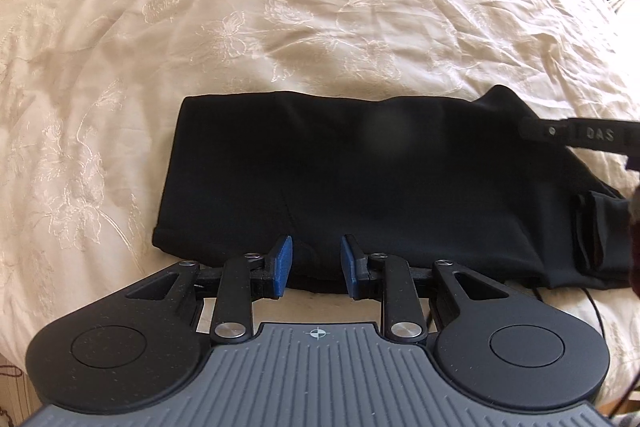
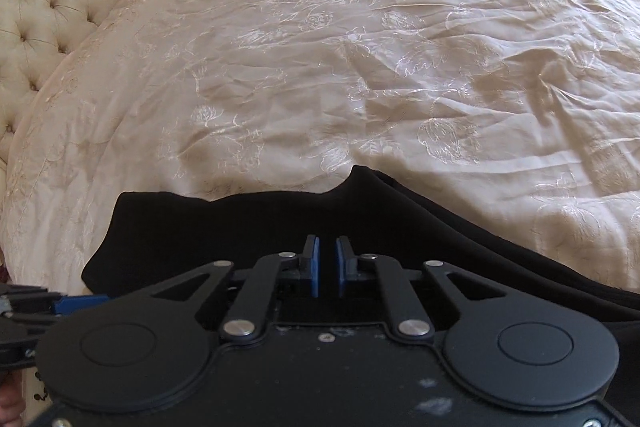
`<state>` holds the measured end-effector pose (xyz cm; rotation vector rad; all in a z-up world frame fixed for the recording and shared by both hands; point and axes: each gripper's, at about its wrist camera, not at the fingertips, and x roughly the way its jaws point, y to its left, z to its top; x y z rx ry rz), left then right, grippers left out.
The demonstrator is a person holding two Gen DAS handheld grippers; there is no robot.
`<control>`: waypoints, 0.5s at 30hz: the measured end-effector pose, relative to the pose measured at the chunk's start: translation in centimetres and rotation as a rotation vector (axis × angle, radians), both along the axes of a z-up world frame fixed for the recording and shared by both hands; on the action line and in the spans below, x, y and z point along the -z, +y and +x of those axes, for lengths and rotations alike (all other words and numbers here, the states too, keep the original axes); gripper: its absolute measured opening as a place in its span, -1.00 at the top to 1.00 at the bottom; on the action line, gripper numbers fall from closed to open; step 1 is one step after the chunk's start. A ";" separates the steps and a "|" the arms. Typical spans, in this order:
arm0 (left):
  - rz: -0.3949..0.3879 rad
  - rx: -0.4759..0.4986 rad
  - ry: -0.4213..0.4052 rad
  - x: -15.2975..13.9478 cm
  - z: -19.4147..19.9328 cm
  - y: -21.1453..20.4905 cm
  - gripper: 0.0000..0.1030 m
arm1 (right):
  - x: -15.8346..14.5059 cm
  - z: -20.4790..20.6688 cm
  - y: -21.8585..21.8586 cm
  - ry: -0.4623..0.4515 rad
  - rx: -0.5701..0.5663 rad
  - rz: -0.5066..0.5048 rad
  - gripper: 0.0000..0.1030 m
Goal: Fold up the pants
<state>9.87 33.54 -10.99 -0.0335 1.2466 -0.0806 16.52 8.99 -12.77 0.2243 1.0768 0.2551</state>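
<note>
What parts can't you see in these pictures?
- Pants, left wrist view: right end cut off by the frame edge, partly behind the right gripper.
- Pants, right wrist view: near part hidden under the gripper body.
- Pants: black fabric, so folds and layers are unreadable.
- Left gripper, right wrist view: only a blue sliver shows.

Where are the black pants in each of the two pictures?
Left wrist view: the black pants lie folded across the middle, just beyond the left tongs, which are open.
Right wrist view: the pants fill the lower part, under and around the right tongs, which show a narrow gap.
Shared landmark: the cream embroidered bedspread beyond the pants.
</note>
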 end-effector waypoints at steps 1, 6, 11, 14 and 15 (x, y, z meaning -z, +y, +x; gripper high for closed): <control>0.000 0.010 0.001 0.1 0.2 0.7 0.50 | 0.5 1.1 0.4 0.006 0.013 -0.017 0.79; 0.010 0.061 -0.009 0.3 0.7 2.6 0.49 | 4.3 6.6 0.4 0.093 0.103 -0.094 0.79; -0.006 0.073 0.001 0.8 1.0 3.9 0.50 | 4.0 7.3 0.2 0.071 0.154 -0.094 0.76; -0.053 0.059 0.006 1.0 1.4 5.0 0.50 | 1.4 4.8 0.6 0.022 0.152 -0.072 0.68; -0.069 0.053 0.009 1.1 1.6 5.3 0.50 | 0.8 3.5 0.9 0.023 0.148 -0.066 0.68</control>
